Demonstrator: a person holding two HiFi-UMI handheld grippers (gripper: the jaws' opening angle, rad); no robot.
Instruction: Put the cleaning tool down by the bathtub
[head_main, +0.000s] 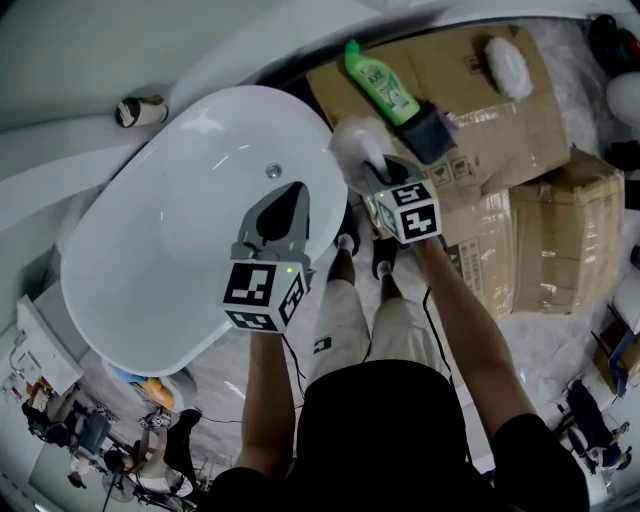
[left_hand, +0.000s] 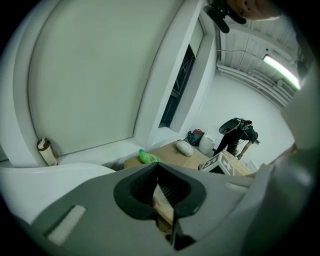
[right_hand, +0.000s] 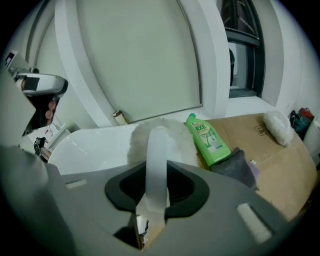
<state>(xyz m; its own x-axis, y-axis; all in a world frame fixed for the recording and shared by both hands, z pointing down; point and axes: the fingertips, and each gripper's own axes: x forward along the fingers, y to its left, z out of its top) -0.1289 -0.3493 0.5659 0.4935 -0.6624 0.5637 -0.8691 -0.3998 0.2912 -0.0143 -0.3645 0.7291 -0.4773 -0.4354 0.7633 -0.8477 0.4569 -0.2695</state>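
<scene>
The cleaning tool (head_main: 355, 140) is a white fluffy head on a flat white handle. My right gripper (head_main: 380, 182) is shut on that handle and holds the tool over the gap between the white bathtub (head_main: 170, 220) and the cardboard (head_main: 500, 130). In the right gripper view the handle runs up between the jaws to the fluffy head (right_hand: 160, 135), with the tub (right_hand: 90, 145) behind on the left. My left gripper (head_main: 290, 200) hangs over the tub's inside, shut with nothing in it. In its own view the left gripper (left_hand: 159, 172) has its jaw tips touching.
On the flattened cardboard lie a green bottle (head_main: 380, 85), a dark cloth (head_main: 432, 130) and a white fluffy pad (head_main: 508, 65). More boxes (head_main: 560, 240) stand at the right. A small roll (head_main: 140, 110) sits on the ledge behind the tub. A person (left_hand: 237, 135) bends in the far room.
</scene>
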